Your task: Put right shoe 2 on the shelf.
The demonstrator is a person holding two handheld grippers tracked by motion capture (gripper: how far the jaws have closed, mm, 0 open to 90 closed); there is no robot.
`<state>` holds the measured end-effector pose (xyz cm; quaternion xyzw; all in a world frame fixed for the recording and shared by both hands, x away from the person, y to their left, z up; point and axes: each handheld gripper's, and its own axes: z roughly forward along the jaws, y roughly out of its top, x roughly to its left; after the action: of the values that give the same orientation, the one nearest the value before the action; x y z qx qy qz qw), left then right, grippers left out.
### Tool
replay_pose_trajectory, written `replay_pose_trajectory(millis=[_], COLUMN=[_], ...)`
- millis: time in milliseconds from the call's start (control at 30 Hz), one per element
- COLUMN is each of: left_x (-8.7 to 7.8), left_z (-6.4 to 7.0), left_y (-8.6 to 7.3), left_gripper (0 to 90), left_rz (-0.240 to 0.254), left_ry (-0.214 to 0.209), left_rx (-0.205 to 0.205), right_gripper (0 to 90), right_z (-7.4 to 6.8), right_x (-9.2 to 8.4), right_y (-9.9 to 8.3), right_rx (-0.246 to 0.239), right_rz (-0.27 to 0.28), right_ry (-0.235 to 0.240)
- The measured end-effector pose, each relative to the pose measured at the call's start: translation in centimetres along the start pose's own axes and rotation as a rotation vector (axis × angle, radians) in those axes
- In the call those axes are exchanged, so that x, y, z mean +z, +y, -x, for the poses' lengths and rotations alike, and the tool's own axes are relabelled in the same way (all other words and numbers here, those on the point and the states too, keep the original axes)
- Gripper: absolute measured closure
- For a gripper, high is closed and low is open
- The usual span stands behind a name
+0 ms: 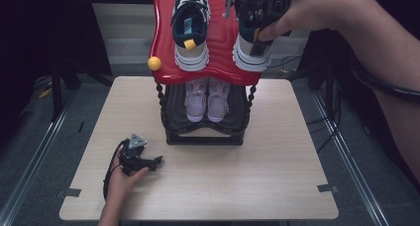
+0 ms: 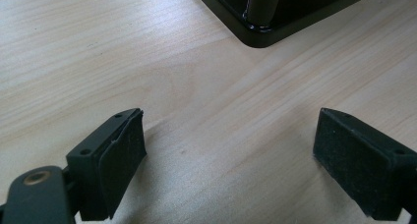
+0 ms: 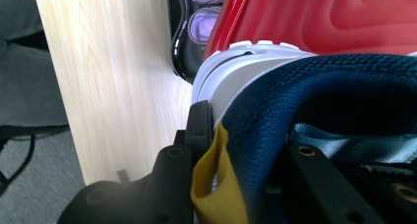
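Two navy-and-white sneakers sit on the red top shelf (image 1: 163, 62) of a black shoe rack (image 1: 203, 137). My right gripper (image 1: 260, 13) comes in from above at the top right and is shut on the heel collar of the right sneaker (image 1: 250, 52). In the right gripper view the jaws (image 3: 251, 140) clamp the navy collar (image 3: 319, 86) beside its yellow pull tab (image 3: 216, 184). The left sneaker (image 1: 190, 28) stands free. My left gripper (image 1: 151, 164) rests on the table near the front left, open, with nothing between its pads (image 2: 123, 155).
A pair of lilac shoes (image 1: 207, 99) stands on the rack's lower shelf. A yellow ball (image 1: 154, 63) caps the red shelf's left corner. The rack's black base corner (image 2: 265, 27) lies just ahead of the left gripper. Bare wooden tabletop (image 1: 247, 176) spreads around the rack.
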<state>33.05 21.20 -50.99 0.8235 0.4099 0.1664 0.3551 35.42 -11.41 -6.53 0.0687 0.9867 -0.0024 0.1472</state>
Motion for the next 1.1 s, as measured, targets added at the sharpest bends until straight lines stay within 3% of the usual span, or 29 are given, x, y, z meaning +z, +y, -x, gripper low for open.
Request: replay_pose_trajectory(millis=[233,333,600,633,800,1100], left_x=[0.1,0.0,0.1,0.0,0.1,0.0], left_z=[0.1,0.0,0.1,0.0,0.1,0.0], left_y=[0.0,0.0,0.0,0.0,0.0,0.0], left_gripper=[11.7,11.7,11.7,11.7,11.7,11.7], left_rz=[0.009,0.000,0.009,0.000,0.008,0.000], left_ry=[0.001,0.000,0.000,0.000,0.000,0.002], left_rx=[-0.013,0.000,-0.014,0.000,-0.013,-0.001], right_gripper=[73.0,73.0,73.0,73.0,72.7,72.4], right_z=[0.7,1.1,1.9,1.9,2.3,2.6], right_x=[1.4,1.9,2.9,3.0,4.1,5.2], right_y=[1.4,1.9,3.0,3.1,3.5,4.0], right_rx=[-0.039,-0.039,-0.052,-0.049,-0.061,-0.069], right_rz=[-0.031,-0.031,-0.025,-0.020,-0.029,-0.031], right_ry=[-0.020,-0.029,-0.059,-0.056,-0.052,-0.053])
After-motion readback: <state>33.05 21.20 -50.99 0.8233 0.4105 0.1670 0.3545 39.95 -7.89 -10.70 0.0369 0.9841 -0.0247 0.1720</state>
